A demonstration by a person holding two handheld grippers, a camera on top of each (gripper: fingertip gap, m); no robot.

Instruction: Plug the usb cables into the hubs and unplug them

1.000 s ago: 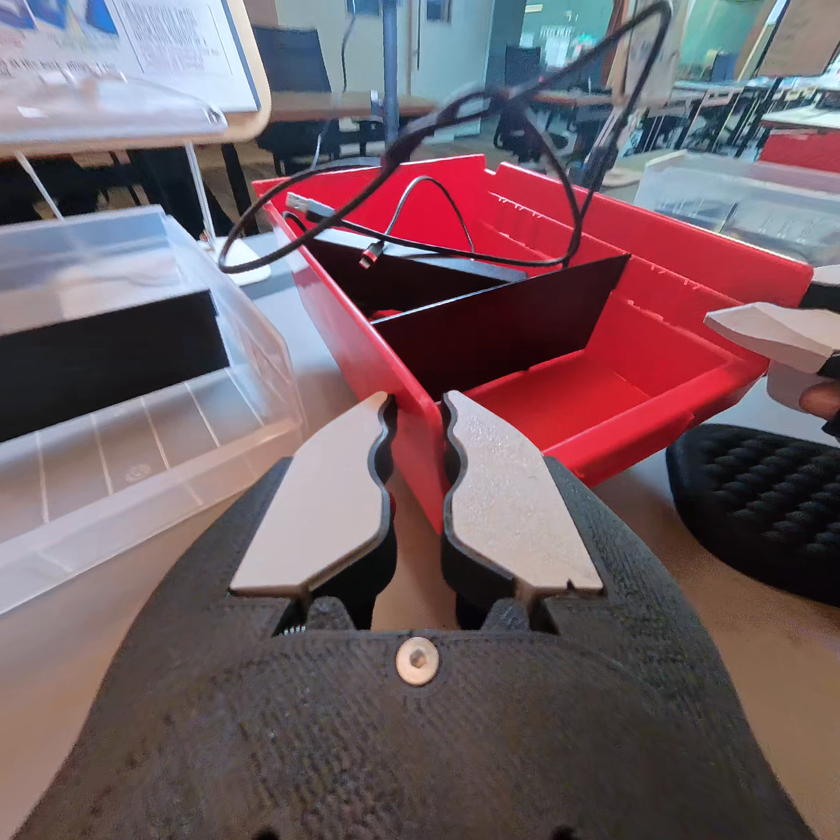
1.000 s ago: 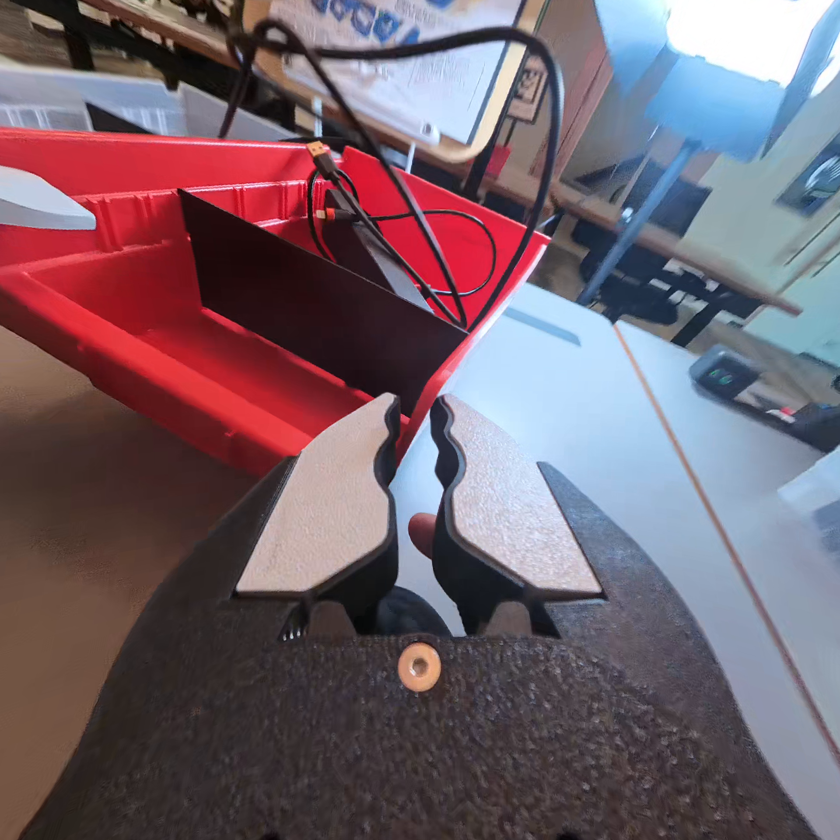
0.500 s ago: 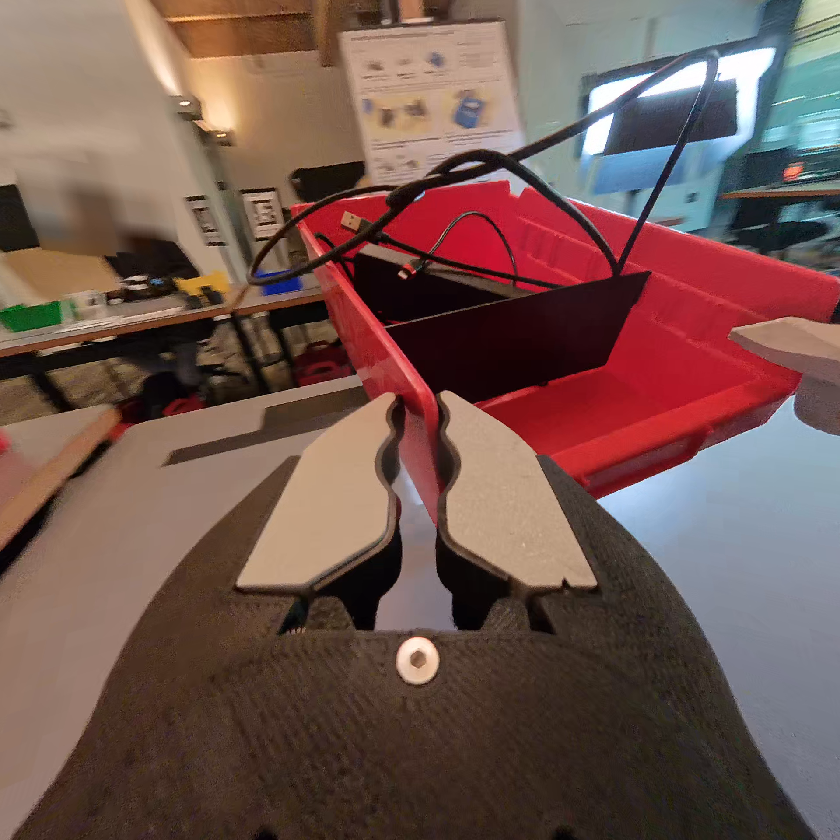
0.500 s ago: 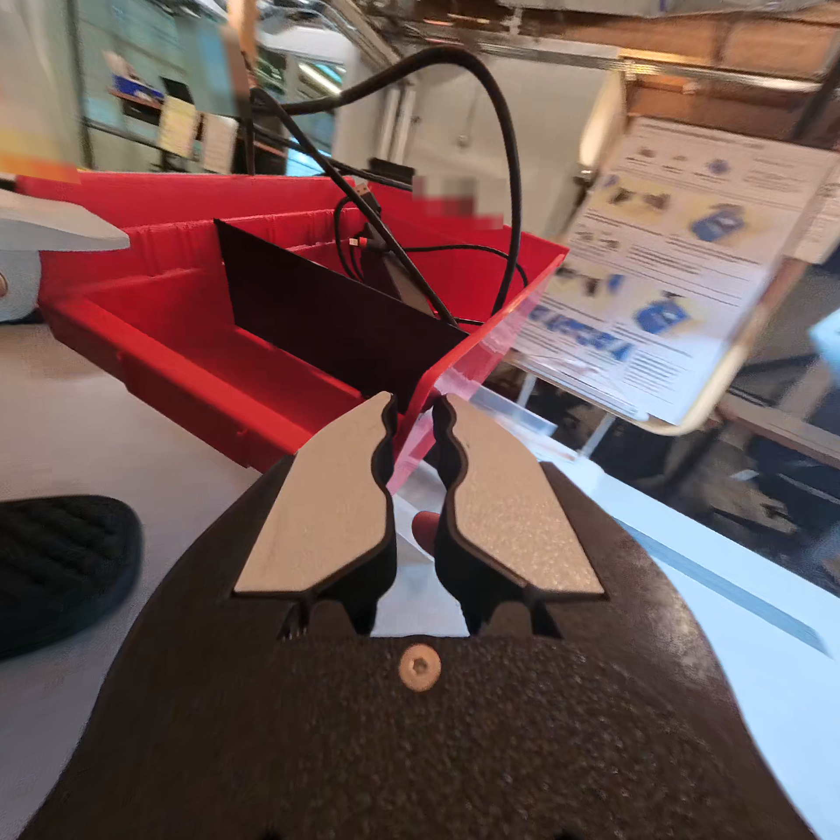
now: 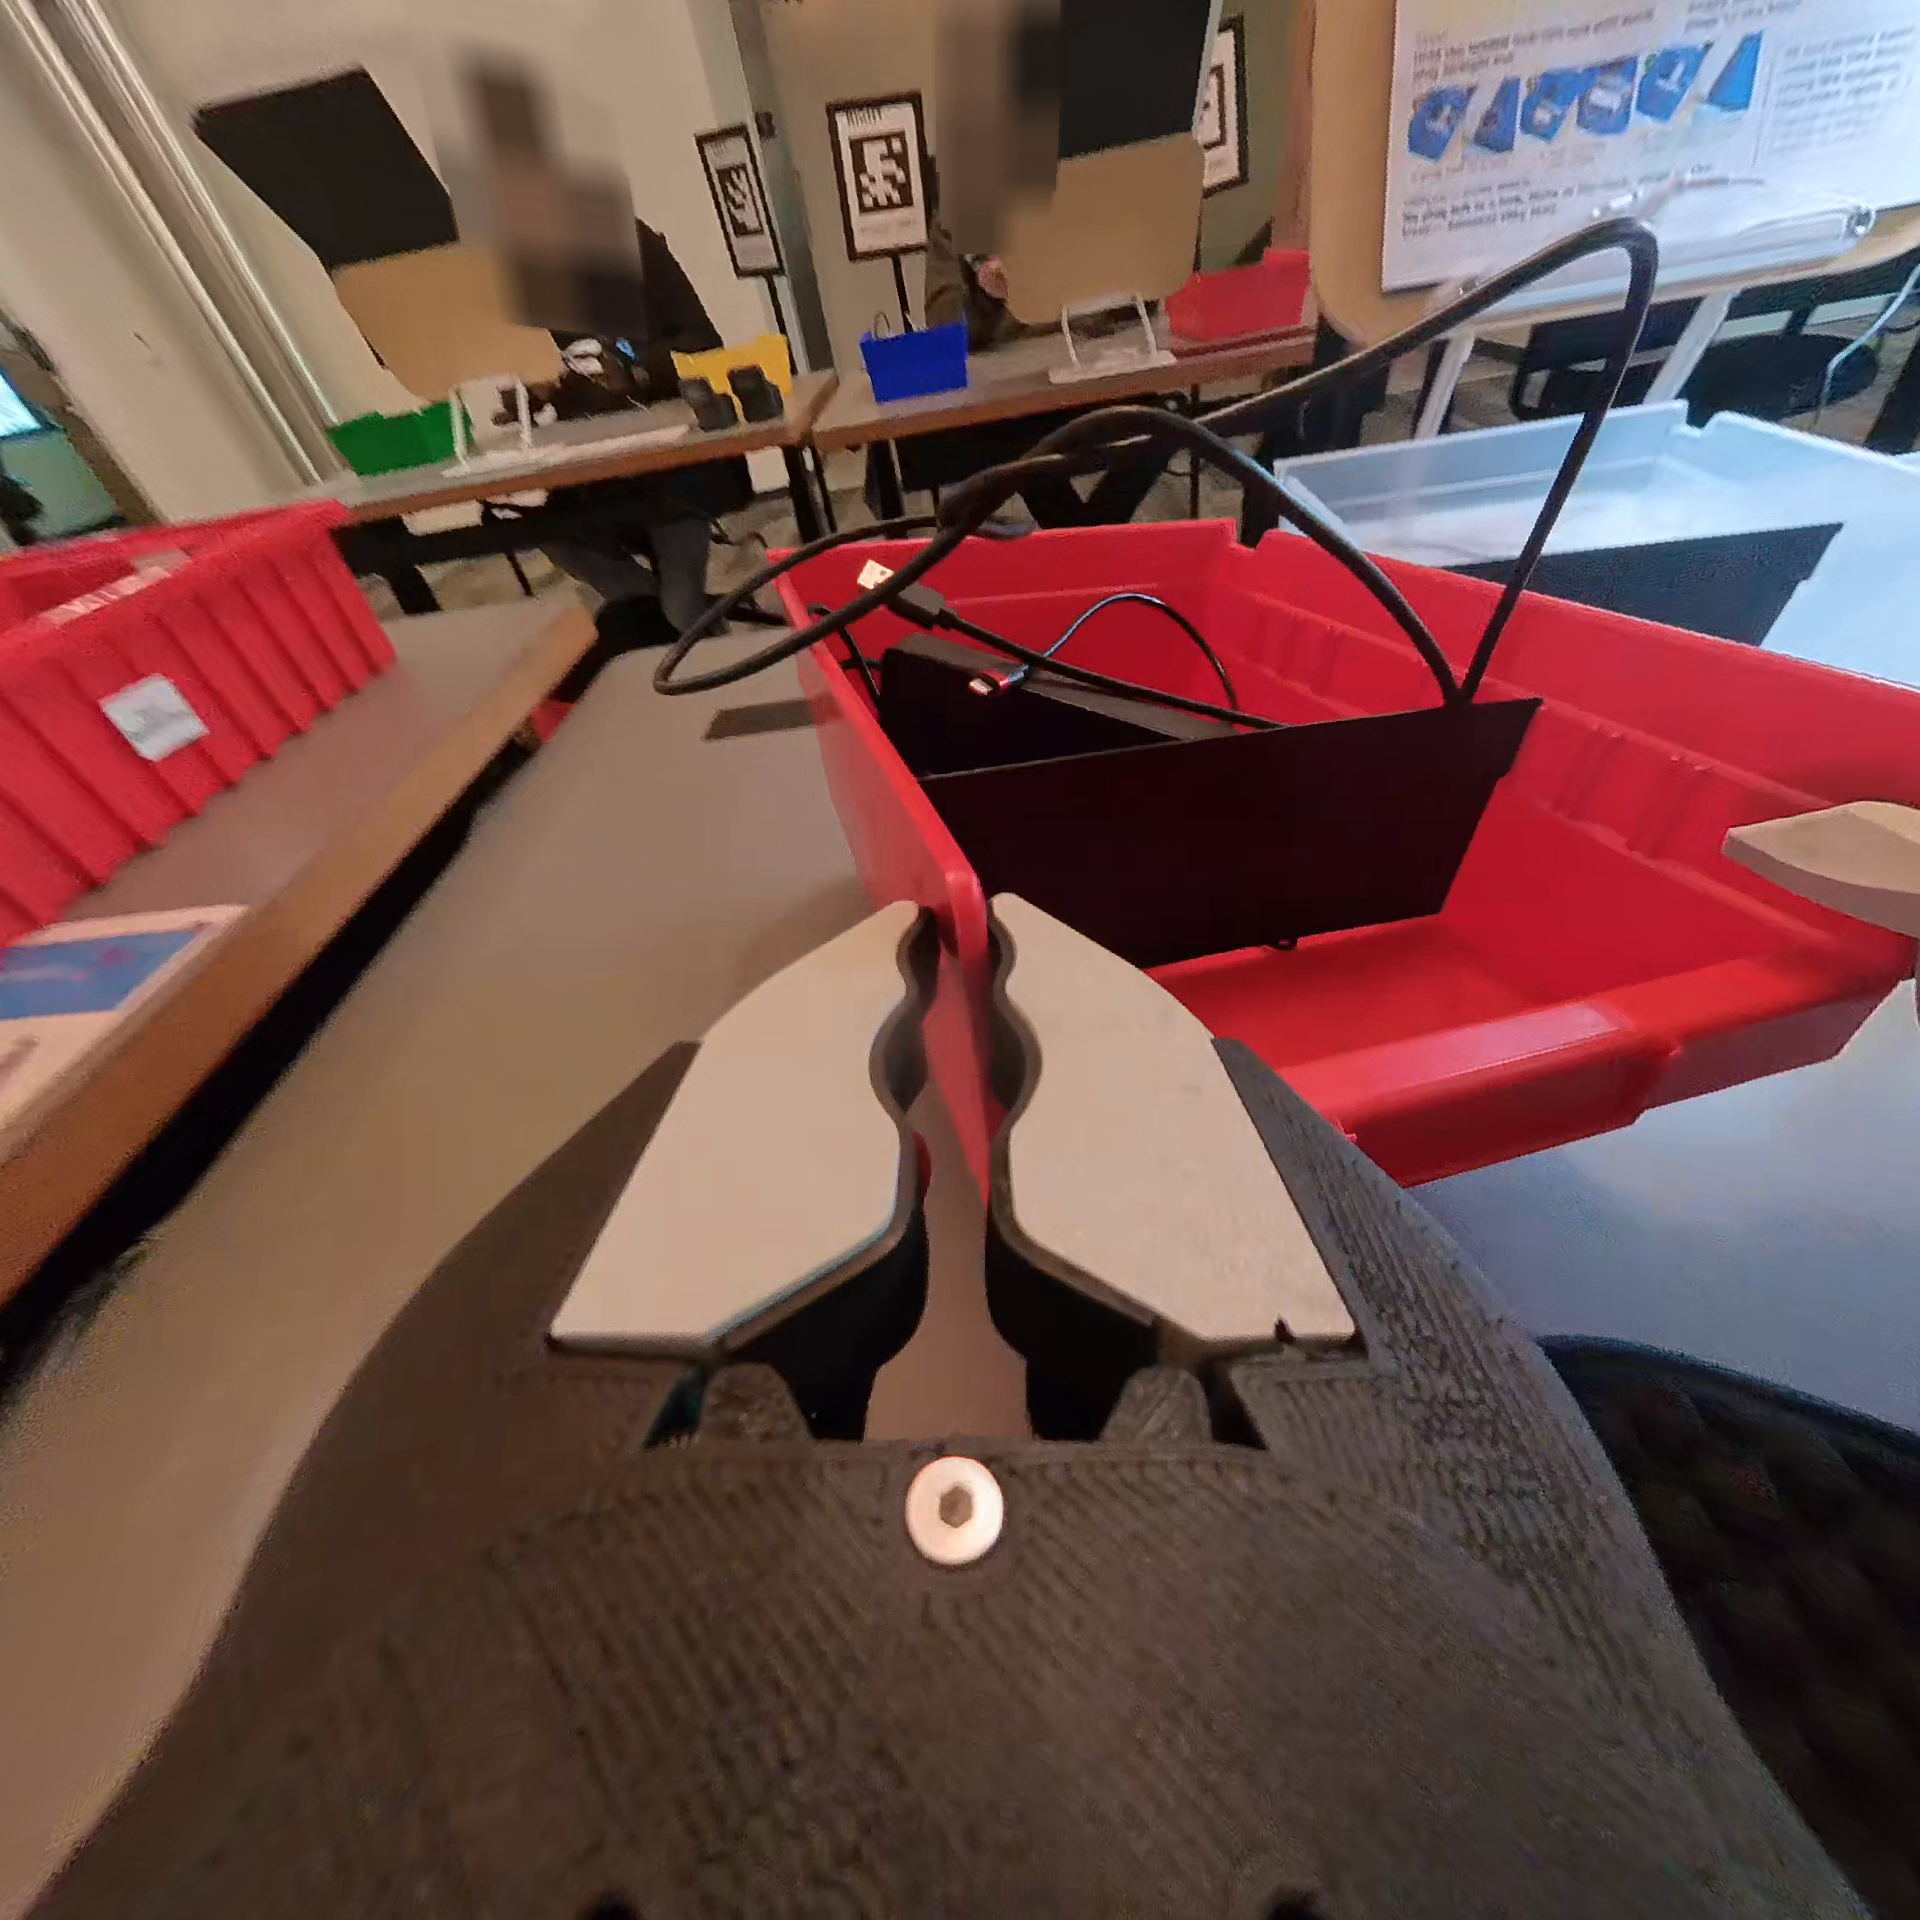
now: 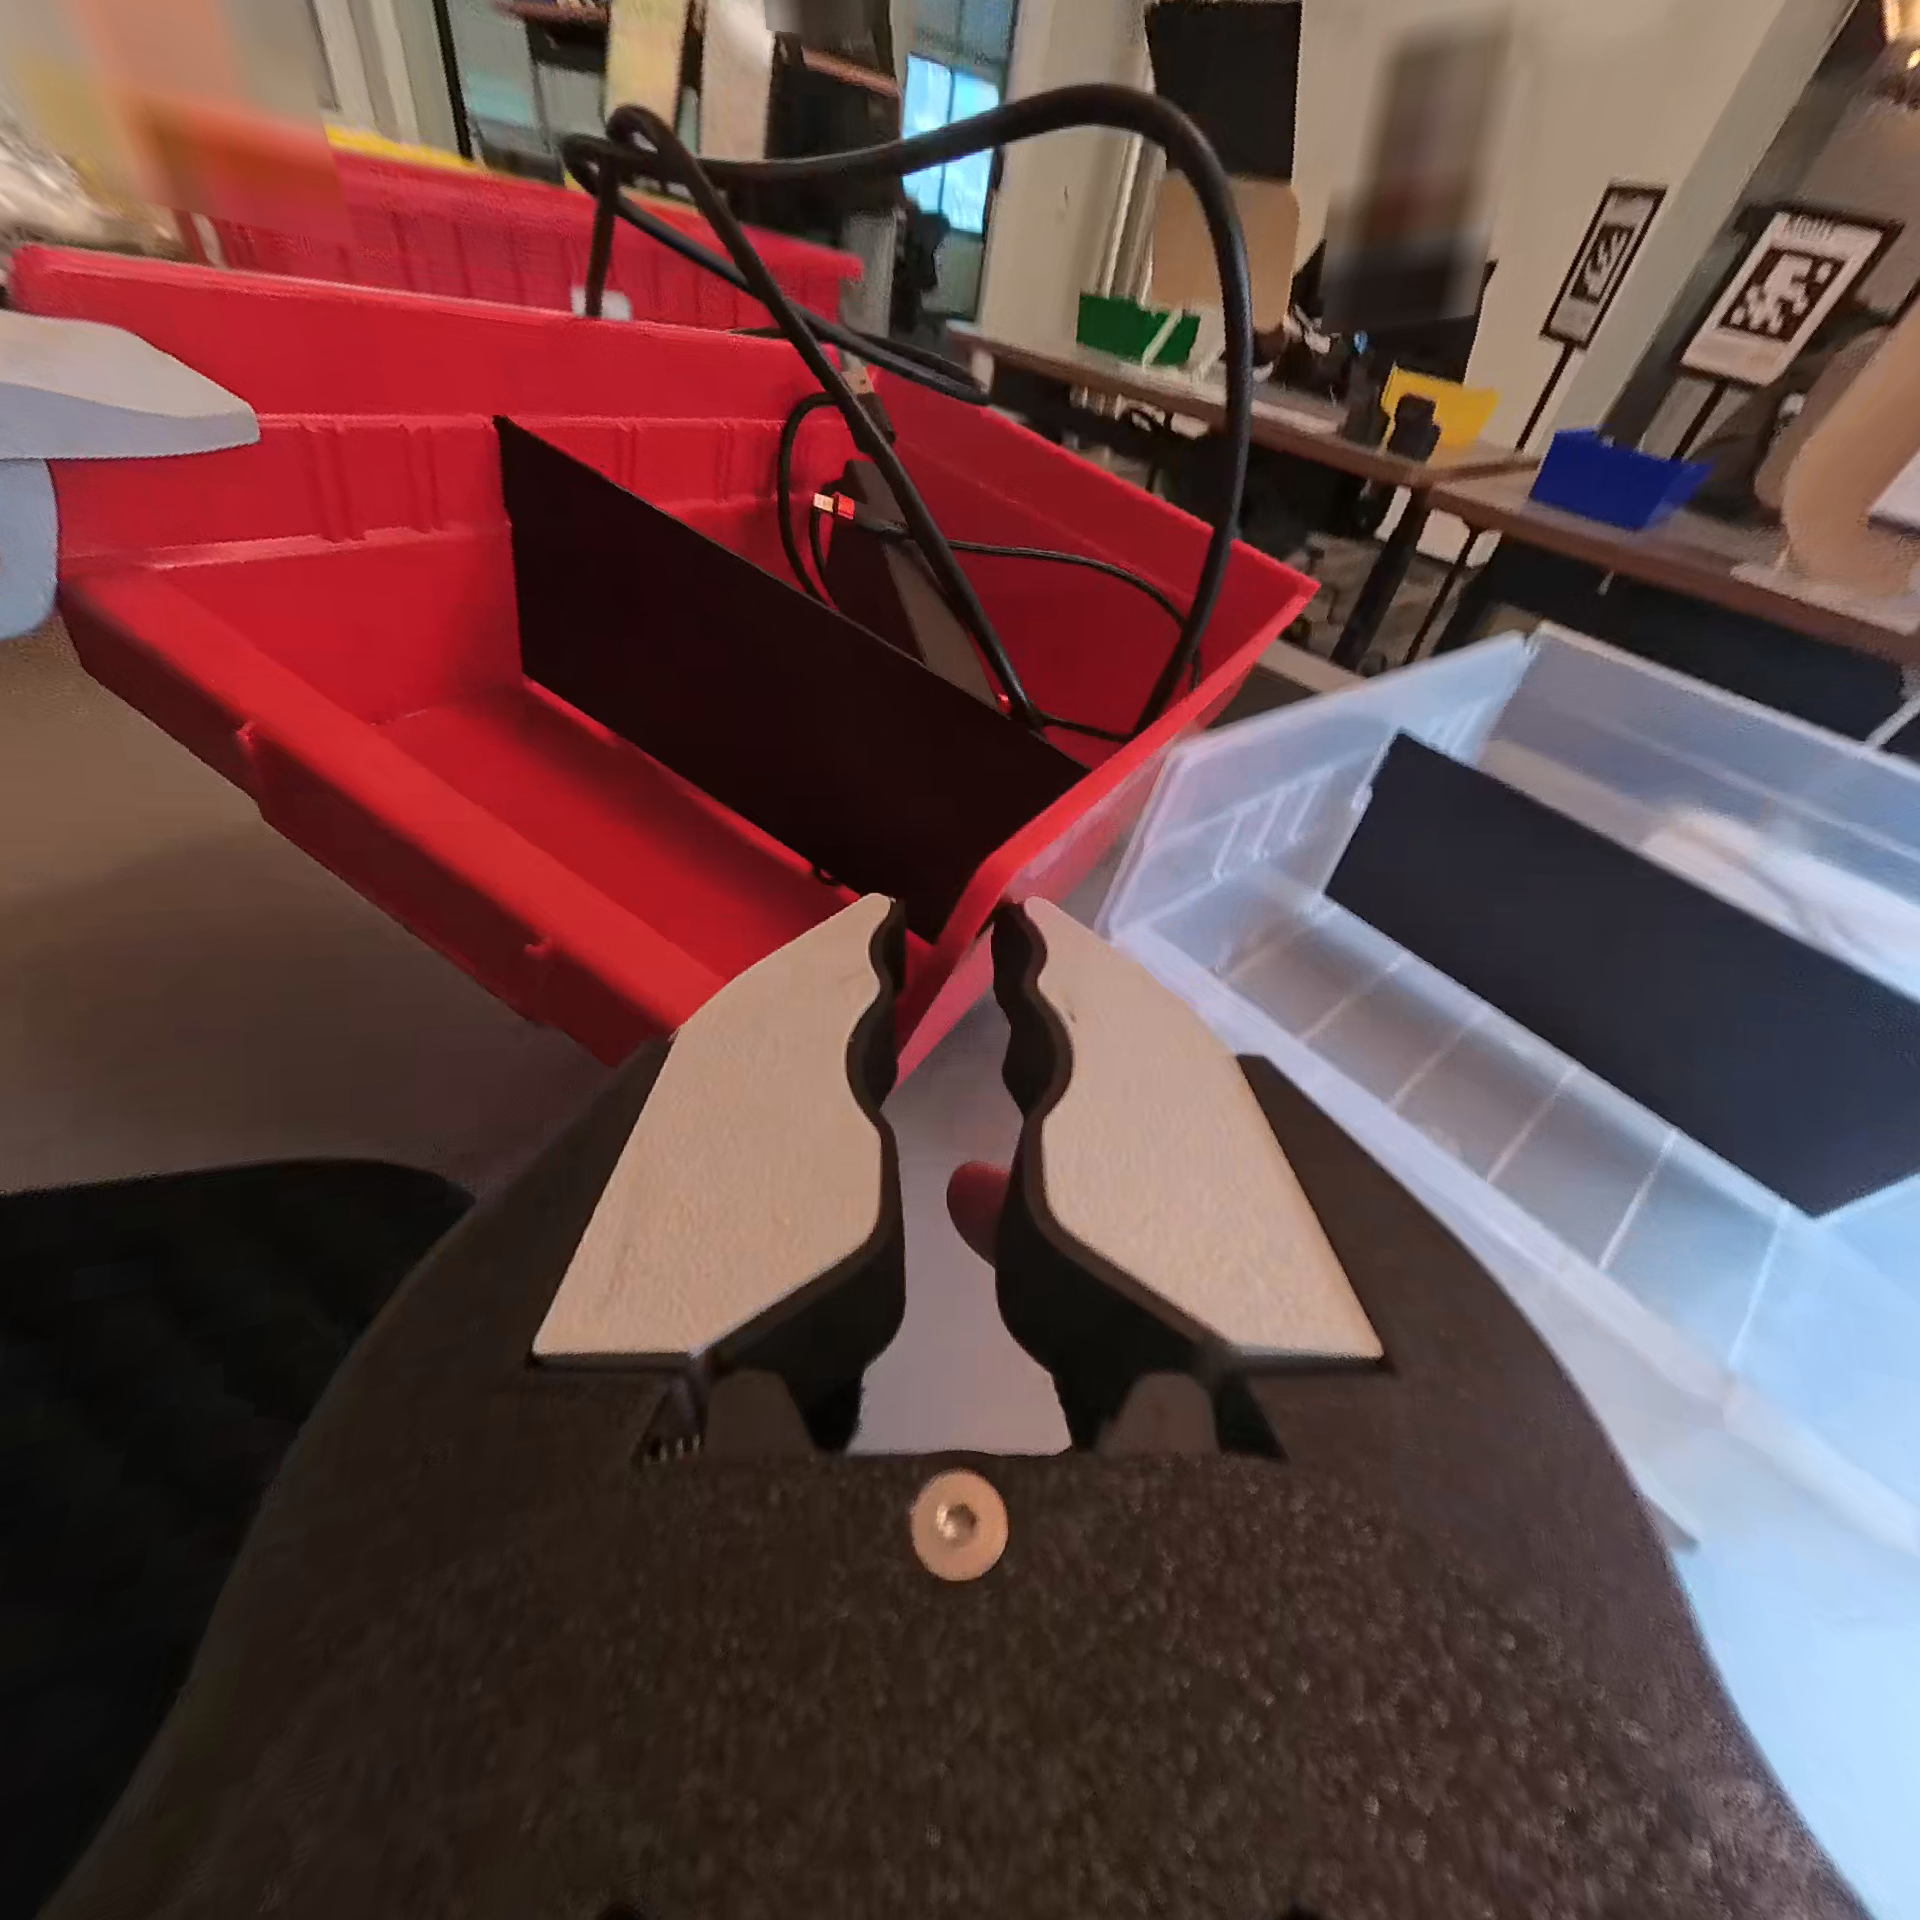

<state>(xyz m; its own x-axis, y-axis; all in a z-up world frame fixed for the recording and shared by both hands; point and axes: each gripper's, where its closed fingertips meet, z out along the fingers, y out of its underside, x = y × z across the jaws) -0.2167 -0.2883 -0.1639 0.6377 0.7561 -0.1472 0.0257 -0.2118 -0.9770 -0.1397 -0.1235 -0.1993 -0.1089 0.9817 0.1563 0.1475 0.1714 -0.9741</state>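
Note:
A red bin (image 5: pixel 1558 1029) with a black divider (image 5: pixel 1226 821) holds a black hub (image 5: pixel 997 717) and looped black USB cables (image 5: pixel 1143 436) in its far compartment. One cable end has a silver plug (image 5: pixel 871 571), another a red-tipped plug (image 5: pixel 992 684). My left gripper (image 5: pixel 956 925) is shut on the bin's left wall near the front corner. My right gripper (image 6: pixel 948 914) is shut on the opposite wall of the bin (image 6: pixel 468 831). The hub (image 6: pixel 914 582), cables (image 6: pixel 1226 312) and red-tipped plug (image 6: pixel 831 506) also show in the right wrist view. The near compartment is empty.
A clear plastic bin (image 6: pixel 1507 1049) with a black divider lies right beside the red bin. Another red bin (image 5: pixel 156 665) stands on a table to the left. Tables with coloured bins, marker boards and seated people fill the background. A poster board (image 5: pixel 1621 125) stands at the back right.
Both grippers and the red bin between them have swung round together, so the background has turned. The clear bin has gone from the left wrist view's left to the bin's right side.

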